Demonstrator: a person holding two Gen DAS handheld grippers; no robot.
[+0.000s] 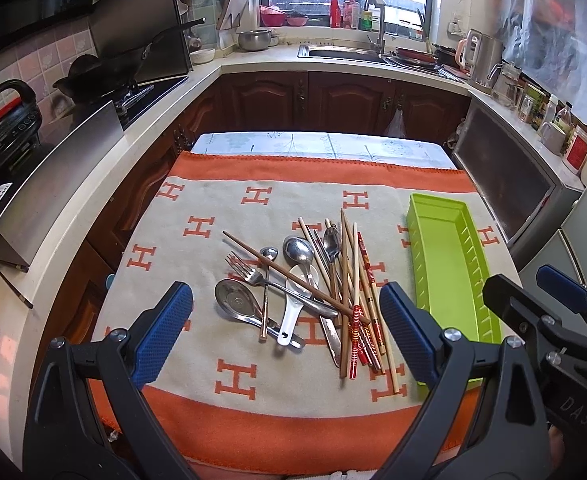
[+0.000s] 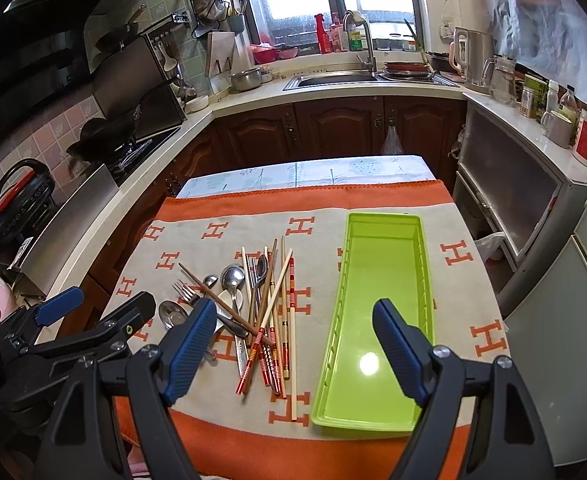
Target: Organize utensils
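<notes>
Both grippers [image 1: 285,328] [image 2: 293,352] w/ jaws apart, empty. Tangled pile [image 1: 313,288]: risk dragging extras, missing tray [image 2: 373,320].

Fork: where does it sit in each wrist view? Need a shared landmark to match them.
Left wrist view: the fork lies left of centre in the utensil pile, tines pointing up-left, above the steel spoon bowl.
Right wrist view: the fork is at the pile's left edge, just above the left pad of the right tongs.
Shared landmark: the green tray, right of the pile.
</notes>
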